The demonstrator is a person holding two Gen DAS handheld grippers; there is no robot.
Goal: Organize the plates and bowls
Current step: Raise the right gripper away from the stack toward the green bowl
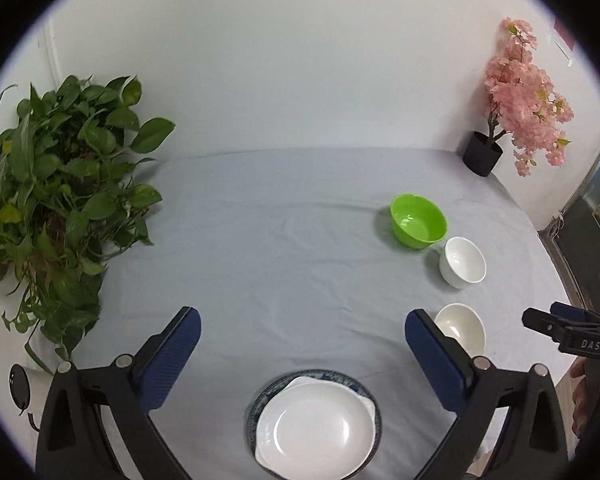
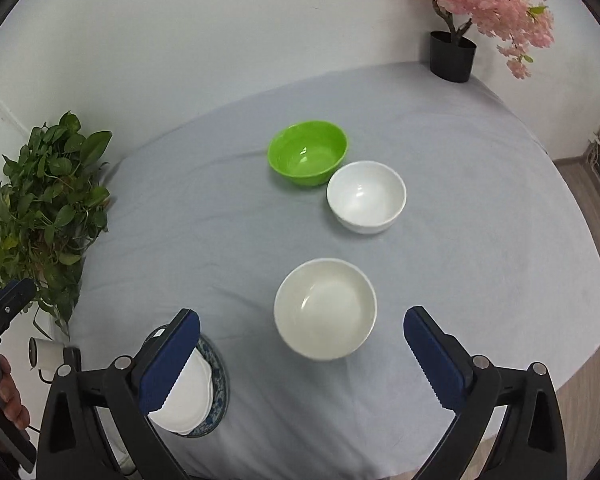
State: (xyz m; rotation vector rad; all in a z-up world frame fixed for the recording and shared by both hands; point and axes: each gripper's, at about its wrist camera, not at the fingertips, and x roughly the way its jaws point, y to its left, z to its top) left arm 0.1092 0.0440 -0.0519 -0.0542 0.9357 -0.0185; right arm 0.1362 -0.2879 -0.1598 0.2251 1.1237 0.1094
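In the left wrist view, the left gripper (image 1: 302,338) is seen with its fingers (image 1: 171,354) spread wide and nothing between the pads. The white plate (image 1: 316,426) is stacked on a blue-rimmed plate (image 1: 260,398) and lies directly below the open gap, on the camera's side of the fingertips. Taking the cream bowl (image 1: 466,326) as landmark, the plate stack lies to its lower left, the white bowl (image 1: 462,262) just beyond it, and the green bowl (image 1: 418,220) farther still, nearly touching the white bowl. The cream bowl is partly hidden behind the right-hand finger. The right gripper (image 1: 556,326) is seen at the edge, beside the cream bowl.

In the right wrist view, the right gripper's fingers (image 2: 172,356) are likewise held wide apart and empty. The cream bowl (image 2: 325,308) sits almost centred between the fingertips, slightly ahead of them (being round, it offers no long axis to align with). Beyond it the white bowl (image 2: 366,196) and green bowl (image 2: 307,152) stand close together; the plate stack (image 2: 216,376) lies to the cream bowl's lower left, partly covered by the left-hand finger. All rest on the grey-clothed bench (image 2: 480,240).

The right hand is judged nearer to the bowls, so nesting would probably be begun with the cream bowl.
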